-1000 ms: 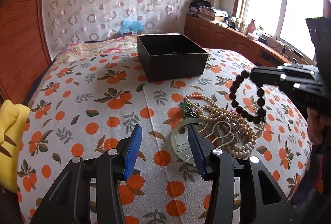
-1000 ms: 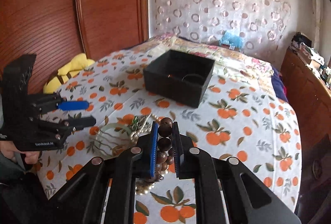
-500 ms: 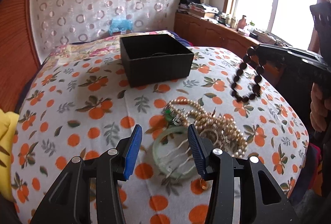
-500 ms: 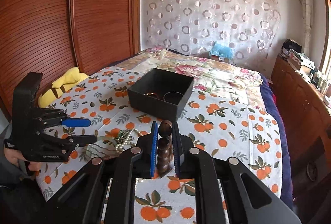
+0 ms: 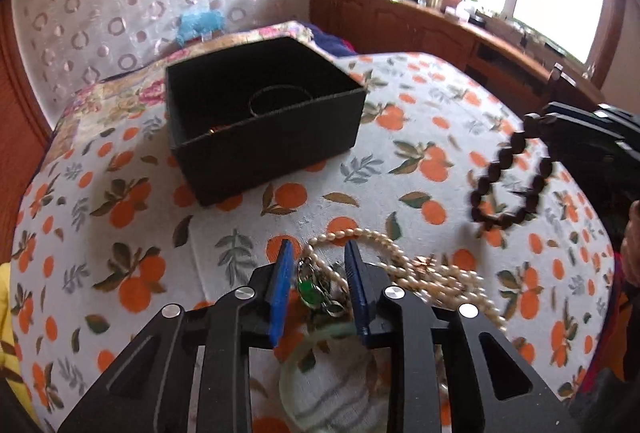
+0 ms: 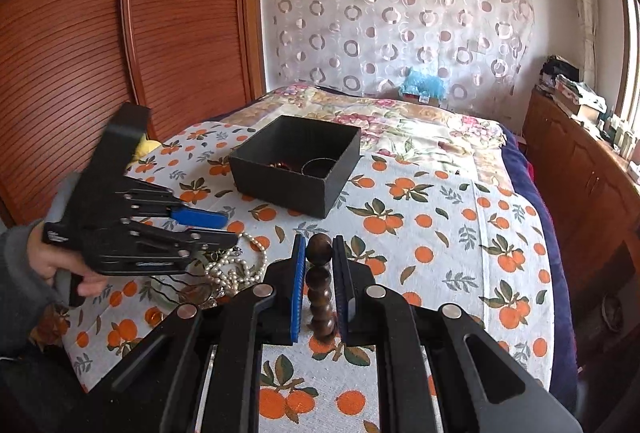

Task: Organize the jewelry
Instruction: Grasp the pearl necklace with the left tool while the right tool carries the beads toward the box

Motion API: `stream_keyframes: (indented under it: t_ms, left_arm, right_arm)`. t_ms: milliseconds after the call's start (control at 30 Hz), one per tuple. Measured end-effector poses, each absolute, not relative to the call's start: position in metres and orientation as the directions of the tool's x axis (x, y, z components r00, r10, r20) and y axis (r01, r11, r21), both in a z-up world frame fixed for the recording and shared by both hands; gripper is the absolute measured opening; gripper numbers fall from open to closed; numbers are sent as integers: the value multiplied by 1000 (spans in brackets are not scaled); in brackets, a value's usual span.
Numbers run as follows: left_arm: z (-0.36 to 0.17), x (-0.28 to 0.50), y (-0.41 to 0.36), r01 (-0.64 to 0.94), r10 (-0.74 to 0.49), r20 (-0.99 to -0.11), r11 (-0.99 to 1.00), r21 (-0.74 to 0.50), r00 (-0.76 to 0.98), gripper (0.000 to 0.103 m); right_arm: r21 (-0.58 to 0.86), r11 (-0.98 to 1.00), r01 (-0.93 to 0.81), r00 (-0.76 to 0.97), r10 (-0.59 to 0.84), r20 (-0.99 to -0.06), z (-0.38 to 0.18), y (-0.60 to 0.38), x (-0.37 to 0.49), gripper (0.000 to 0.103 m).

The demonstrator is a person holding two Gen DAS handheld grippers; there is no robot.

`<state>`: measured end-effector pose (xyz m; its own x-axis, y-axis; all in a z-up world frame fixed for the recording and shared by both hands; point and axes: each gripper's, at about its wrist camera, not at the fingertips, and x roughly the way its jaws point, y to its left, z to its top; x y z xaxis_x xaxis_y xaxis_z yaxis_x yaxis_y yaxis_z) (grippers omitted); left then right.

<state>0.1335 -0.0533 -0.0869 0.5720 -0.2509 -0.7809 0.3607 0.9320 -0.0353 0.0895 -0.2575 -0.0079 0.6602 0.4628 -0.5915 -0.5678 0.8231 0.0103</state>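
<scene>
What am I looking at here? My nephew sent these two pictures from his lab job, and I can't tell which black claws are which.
No robot: a person holds a two-finger gripper in each hand, each carrying a forward-looking camera. One picture looks along the left gripper, open over a heap of pearl necklaces and a green pendant on the orange-print bedspread. The other looks along the right gripper, shut on a dark bead bracelet that hangs above the bed. Beyond stands an open black box with some jewelry inside.
</scene>
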Motion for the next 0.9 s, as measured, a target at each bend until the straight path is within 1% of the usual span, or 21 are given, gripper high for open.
stream_keyframes:
  t_ms: [167, 200, 233, 300, 400, 500, 733, 900]
  left_arm:
    - [-93, 149, -58, 370, -226, -804, 929, -8, 550, 21]
    - [-93, 152, -59, 375, -226, -806, 927, -5, 548, 19]
    - [-93, 154, -61, 379, -221, -807, 925, 4, 548, 17]
    - [-93, 156, -65, 393, -220, -807, 920, 16, 548, 4]
    - [-91, 156, -64, 384, -218, -804, 923, 15, 554, 4]
    - [-80, 150, -59, 371, -243, -777, 929, -13, 581, 4]
    - [-24, 122, -57, 370, -297, -670, 928, -36, 681, 4]
    - [8, 113, -61, 377, -316, -615, 926, -33, 722, 4]
  right_arm:
    - [21, 824, -567, 660, 469, -586, -8, -261, 90, 15]
    - [21, 824, -566, 661, 469, -586, -8, -261, 90, 15]
    - [21, 824, -567, 661, 469, -586, -8, -261, 90, 15]
    - [21, 824, -566, 661, 468, -587, -8, -261, 90, 15]
    - [23, 823, -567, 659, 471, -587, -8, -262, 90, 15]
    - [21, 822, -569, 659, 472, -585, -8, -262, 89, 15]
    - [19, 821, -570, 672, 479, -566, 1, -259, 88, 15]
    - [6, 818, -575, 683, 484, -546, 14, -256, 89, 15]
